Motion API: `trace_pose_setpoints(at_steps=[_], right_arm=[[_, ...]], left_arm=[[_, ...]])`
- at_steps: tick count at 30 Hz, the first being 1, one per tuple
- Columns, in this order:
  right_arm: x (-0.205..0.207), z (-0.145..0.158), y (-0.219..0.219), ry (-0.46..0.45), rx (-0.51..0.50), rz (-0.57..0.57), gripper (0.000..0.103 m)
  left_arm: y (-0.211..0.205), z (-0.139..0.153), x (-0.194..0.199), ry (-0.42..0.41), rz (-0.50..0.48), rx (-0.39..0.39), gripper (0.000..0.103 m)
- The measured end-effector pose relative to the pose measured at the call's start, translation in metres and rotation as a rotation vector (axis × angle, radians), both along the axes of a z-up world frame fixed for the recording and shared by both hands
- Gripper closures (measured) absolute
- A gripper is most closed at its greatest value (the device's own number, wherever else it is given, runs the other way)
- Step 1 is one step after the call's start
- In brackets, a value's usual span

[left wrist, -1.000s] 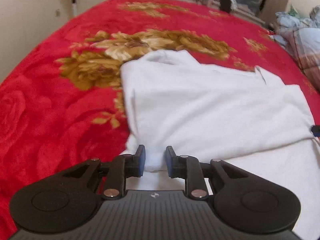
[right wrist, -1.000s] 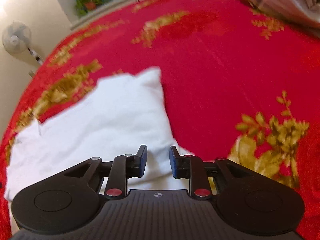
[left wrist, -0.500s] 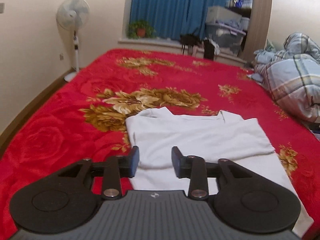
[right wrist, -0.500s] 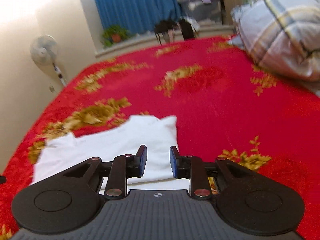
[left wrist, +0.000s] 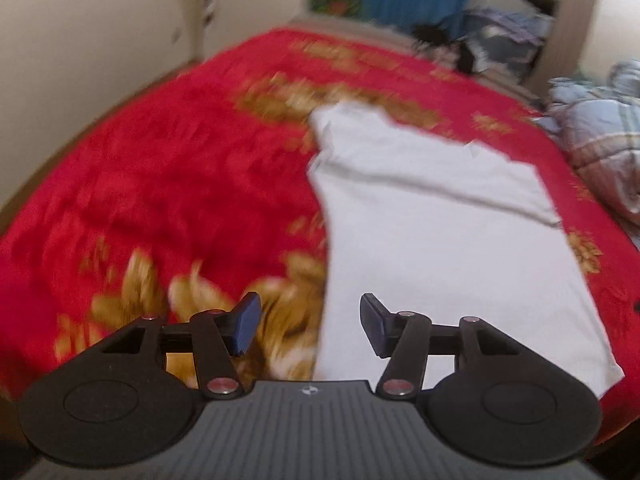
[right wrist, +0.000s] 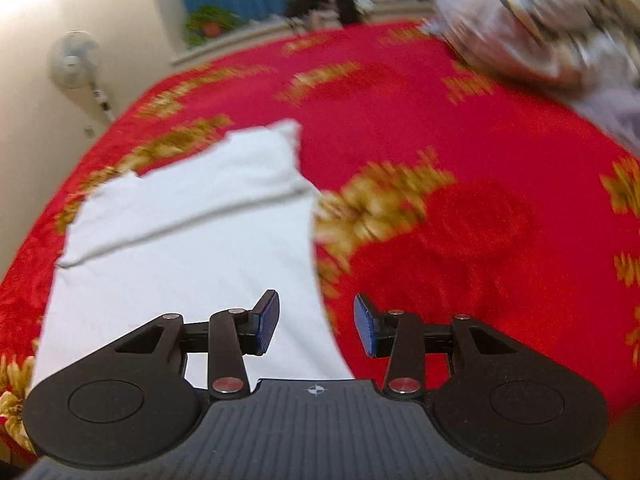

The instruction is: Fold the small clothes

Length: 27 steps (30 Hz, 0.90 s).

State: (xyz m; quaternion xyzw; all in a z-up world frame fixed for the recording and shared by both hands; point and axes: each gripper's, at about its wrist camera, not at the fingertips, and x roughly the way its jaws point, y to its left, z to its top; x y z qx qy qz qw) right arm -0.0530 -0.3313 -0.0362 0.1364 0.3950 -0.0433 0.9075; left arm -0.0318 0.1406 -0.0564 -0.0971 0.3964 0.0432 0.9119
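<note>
A white garment (left wrist: 440,232) lies flat on the red floral blanket (left wrist: 160,200), its far part folded over toward me with a crease across the middle. My left gripper (left wrist: 310,328) hovers above the garment's near left edge, jaws opening, nothing between them. In the right wrist view the same white garment (right wrist: 192,248) fills the left half. My right gripper (right wrist: 316,326) hangs over its near right edge, jaws opening too, empty. Both views are motion-blurred.
A plaid quilt (left wrist: 600,148) is bunched at the bed's right side, and shows again as the plaid quilt (right wrist: 540,24) at top right. A standing fan (right wrist: 76,68), a potted plant (right wrist: 208,24), blue curtains and storage clutter stand beyond the bed's far edge.
Both grippers pulled back from the folded part toward the near end of the garment. Their jaws went from nearly closed to wide apart. The garment stays folded on the blanket.
</note>
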Motion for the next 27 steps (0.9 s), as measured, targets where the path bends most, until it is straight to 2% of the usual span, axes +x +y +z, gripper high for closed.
trace_pose_setpoints(at_steps=[2,5,7,10,12,13,18,21,24,27], right_arm=[[0.003,-0.017,-0.009,0.066,0.014,-0.042,0.060],[0.004,-0.034,-0.020,0.119,0.099,-0.051,0.060],[0.002,-0.043,-0.021,0.151,0.134,-0.036,0.060],[-0.001,-0.056,-0.019,0.211,0.121,-0.020,0.060],[-0.001,-0.060,-0.019,0.231,0.124,-0.018,0.060],[-0.001,-0.062,-0.019,0.242,0.127,-0.015,0.060],[0.007,-0.074,-0.016,0.278,0.108,0.002,0.059],[0.009,-0.073,-0.008,0.269,0.088,0.032,0.058],[0.010,-0.072,0.005,0.265,0.078,0.099,0.058],[0.008,-0.071,0.012,0.260,0.076,0.136,0.068]], left_arm=[[0.012,-0.013,0.011,0.078,0.039,-0.069,0.044],[0.023,-0.026,0.016,0.155,0.071,-0.148,0.044],[0.026,-0.037,0.015,0.212,0.084,-0.153,0.045],[0.025,-0.046,0.011,0.272,0.090,-0.157,0.050],[0.023,-0.050,0.008,0.293,0.073,-0.157,0.054],[0.020,-0.051,0.006,0.302,0.061,-0.132,0.057],[0.009,-0.055,0.003,0.307,0.012,-0.076,0.061],[0.003,-0.056,0.005,0.307,-0.022,-0.047,0.072],[0.002,-0.056,0.004,0.302,-0.043,-0.060,0.088],[0.006,-0.056,0.002,0.311,-0.045,-0.099,0.091]])
